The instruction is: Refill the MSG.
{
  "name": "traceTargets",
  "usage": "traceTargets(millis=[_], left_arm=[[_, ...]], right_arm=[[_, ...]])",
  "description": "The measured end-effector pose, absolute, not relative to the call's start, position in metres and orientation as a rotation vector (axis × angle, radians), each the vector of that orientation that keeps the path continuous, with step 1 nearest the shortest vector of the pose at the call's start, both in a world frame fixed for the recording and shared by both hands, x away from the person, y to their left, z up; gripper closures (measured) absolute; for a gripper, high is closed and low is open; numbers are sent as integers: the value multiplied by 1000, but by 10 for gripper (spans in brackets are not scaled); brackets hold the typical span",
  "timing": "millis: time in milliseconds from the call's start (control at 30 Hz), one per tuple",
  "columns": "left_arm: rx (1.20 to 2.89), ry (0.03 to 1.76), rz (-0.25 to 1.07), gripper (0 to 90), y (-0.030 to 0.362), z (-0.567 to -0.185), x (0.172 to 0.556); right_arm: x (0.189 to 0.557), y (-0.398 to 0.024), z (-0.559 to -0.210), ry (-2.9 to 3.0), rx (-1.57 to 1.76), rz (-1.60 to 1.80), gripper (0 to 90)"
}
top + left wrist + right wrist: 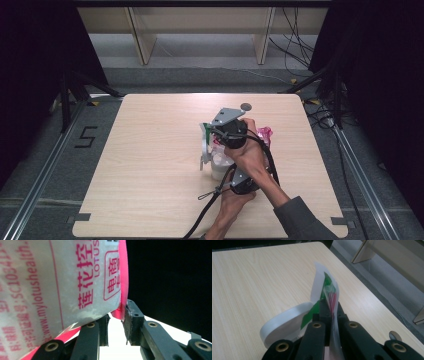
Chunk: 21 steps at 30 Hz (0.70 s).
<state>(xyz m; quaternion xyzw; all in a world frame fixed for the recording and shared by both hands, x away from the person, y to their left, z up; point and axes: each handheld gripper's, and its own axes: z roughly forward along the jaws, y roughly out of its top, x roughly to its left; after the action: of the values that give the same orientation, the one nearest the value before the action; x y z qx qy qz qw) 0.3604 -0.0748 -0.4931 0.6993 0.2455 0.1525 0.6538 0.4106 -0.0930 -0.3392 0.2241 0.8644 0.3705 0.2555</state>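
Pale wood-grain surface with rounded corners, set on grey carpeted floor. Beyond it, light wooden shelving legs against the far wall. Black curtains at both sides. Metal floor rails, loose black cables, a taped "5".

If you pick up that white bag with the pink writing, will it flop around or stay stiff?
The white plastic bag with pink print probably sags: its film bulges over the left gripper. The white powder inside likely makes it fairly heavy and shifty. Its thin top, pinched by the right gripper, curls, so it looks floppy.
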Motion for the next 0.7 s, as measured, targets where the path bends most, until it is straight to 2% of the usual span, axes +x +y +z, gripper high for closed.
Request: traceTargets(millis=[67, 100, 400, 500, 567, 700], left_arm=[[1592, 553, 335, 749, -76, -493, 360], [1572, 581, 274, 748, -79, -494, 357], [1630, 609, 274, 746, -73, -496, 360], [1657, 618, 330, 739, -69, -496, 362], [1613, 660, 330, 734, -69, -496, 361], [1628, 679, 329, 724, -64, -497, 362]], right_arm=[[411, -94, -339, 2348, 600, 1009, 900], [410, -94, -338, 2347, 604, 1010, 900], [407, -116, -329, 2282, 638, 1138, 900], [405, -124, -327, 2268, 666, 1184, 900], [406, -129, -325, 2247, 666, 1204, 900], [402, -136, -325, 2222, 684, 1264, 900]])
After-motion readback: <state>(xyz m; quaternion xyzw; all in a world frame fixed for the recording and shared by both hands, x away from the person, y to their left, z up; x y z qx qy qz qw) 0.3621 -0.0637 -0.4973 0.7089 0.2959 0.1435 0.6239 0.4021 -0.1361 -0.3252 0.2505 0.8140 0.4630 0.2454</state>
